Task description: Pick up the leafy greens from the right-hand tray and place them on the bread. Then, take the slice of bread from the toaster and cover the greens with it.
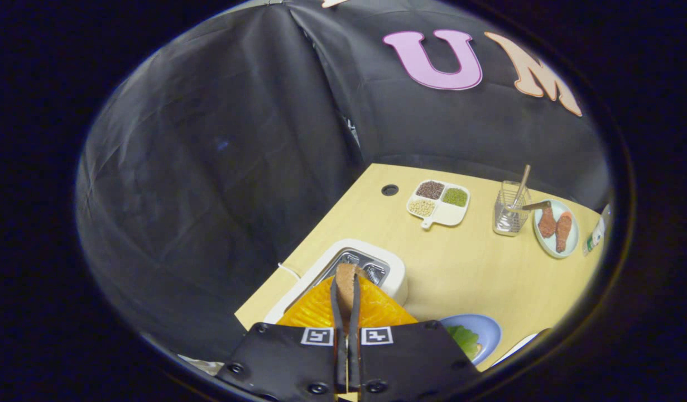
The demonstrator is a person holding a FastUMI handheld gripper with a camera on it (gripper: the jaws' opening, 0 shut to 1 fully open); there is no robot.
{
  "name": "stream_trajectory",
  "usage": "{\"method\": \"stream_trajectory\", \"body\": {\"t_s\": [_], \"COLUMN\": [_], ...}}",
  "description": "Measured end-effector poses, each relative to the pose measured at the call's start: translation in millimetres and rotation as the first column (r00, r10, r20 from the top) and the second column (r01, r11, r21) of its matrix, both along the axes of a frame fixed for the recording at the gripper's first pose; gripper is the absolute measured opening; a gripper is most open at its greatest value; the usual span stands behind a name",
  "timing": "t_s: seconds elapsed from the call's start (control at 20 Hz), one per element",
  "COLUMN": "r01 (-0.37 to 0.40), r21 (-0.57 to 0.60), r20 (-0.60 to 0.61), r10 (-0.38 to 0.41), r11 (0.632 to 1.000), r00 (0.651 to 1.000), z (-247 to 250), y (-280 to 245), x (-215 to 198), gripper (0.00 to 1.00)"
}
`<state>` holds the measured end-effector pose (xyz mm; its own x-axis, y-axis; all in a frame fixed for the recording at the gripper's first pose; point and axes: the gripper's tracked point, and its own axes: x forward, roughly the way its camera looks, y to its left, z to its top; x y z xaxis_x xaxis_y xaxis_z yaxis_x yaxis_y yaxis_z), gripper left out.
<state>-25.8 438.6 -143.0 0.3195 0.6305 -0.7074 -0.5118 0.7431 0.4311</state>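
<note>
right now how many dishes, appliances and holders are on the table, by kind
dishes: 3 – divided dish, plate with drumsticks, blue plate with greens
toaster: 1
wire holder: 1
total: 5
the gripper is shut on the bread slice above the toaster

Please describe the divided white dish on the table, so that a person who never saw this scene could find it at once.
Start from the wooden table. Far beyond the gripper, whose fingers are shut on the slice of bread above the white toaster, lies the divided white dish, beside the wire holder. Unlike the round plate of drumsticks, it is squarish, has a short handle, and holds brown, green and pale grains in separate compartments.
</note>
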Motion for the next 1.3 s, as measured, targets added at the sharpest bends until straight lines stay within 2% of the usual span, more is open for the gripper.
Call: {"method": "stream_trajectory", "body": {"t_s": [0.3,0.55,0.95,1.3], "r01": [0.081,0.125,0.182,0.198], "r21": [0.083,0.089,0.034,0.007], "r20": [0.005,0.031,0.031,0.000], "r10": [-0.082,-0.128,-0.183,-0.198], "r11": [0.993,0.988,0.983,0.980], "r00": [0.997,0.991,0.983,0.980], "z": [26.9,33.4,13.9,-12.3], "y": [-26.6,-62.3,-118.1,-139.8], "x": [7.1,14.8,6.0,-11.0], "gripper": [0.04,0.04,0.04,0.04]}}
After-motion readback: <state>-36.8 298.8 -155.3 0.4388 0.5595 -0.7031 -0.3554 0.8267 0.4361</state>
